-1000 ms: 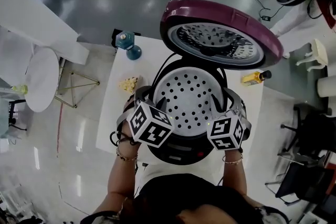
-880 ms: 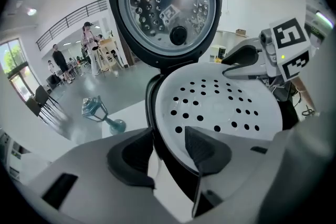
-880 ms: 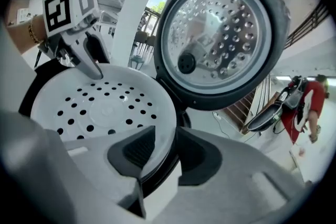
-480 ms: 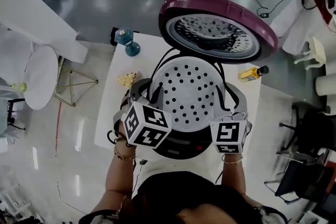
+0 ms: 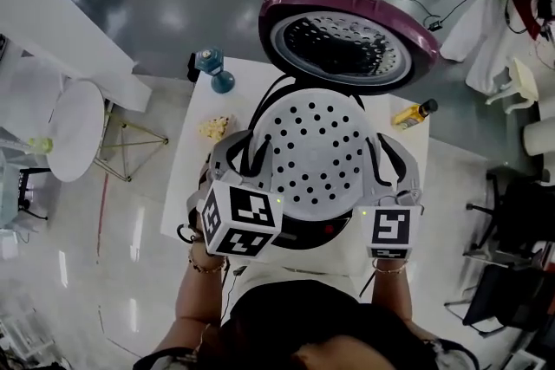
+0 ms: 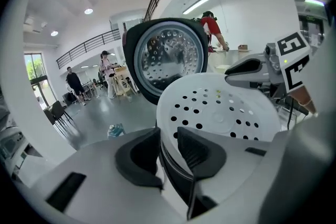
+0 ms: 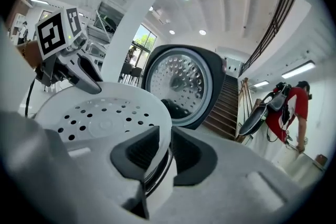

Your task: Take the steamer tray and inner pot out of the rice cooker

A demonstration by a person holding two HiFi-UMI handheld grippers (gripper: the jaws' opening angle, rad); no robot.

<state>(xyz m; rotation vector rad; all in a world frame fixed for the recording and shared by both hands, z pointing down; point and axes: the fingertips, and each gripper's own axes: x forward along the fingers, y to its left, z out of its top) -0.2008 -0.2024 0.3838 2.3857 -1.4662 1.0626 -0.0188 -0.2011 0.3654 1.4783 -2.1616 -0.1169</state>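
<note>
Up comes the steamer tray (image 5: 316, 156), now just above the rice cooker (image 5: 299, 238), with the left gripper (image 6: 169, 147) and right gripper (image 7: 164, 152) having just closed onto its opposite rims, so the tray part looks nearly done.

Head view: taken from above the table (image 5: 192, 178), aimed steeply down, at moderate range. Left gripper view: set low at the rim of the steamer tray (image 6: 220, 107), very near, faced across it toward the rice cooker lid (image 6: 168, 57). Right gripper view: likewise, from the opposite rim. Tray and lid are shared by all three.
</note>
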